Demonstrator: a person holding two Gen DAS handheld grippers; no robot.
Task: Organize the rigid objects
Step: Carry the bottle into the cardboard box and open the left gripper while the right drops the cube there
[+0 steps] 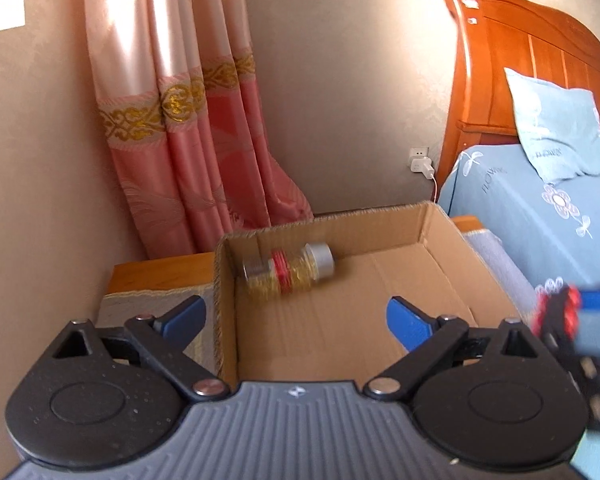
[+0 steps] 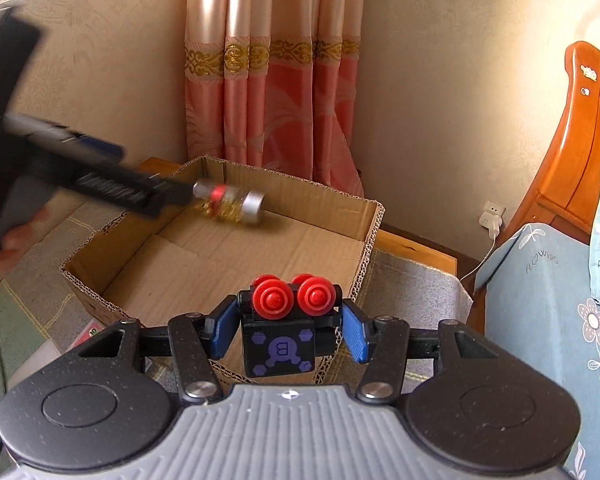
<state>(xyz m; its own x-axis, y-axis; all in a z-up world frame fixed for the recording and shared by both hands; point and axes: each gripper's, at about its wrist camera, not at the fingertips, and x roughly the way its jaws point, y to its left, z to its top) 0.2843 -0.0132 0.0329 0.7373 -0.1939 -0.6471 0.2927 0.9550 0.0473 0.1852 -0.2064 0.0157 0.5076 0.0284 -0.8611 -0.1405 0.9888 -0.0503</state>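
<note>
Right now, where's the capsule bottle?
The capsule bottle lies on its side inside the cardboard box, near its far-left corner in the left wrist view, ahead of the open left tool.

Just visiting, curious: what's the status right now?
Left gripper open, empty. Right gripper shut on toy, above box edge. Bottle lying in box, blurred. Nothing in the way.
</note>
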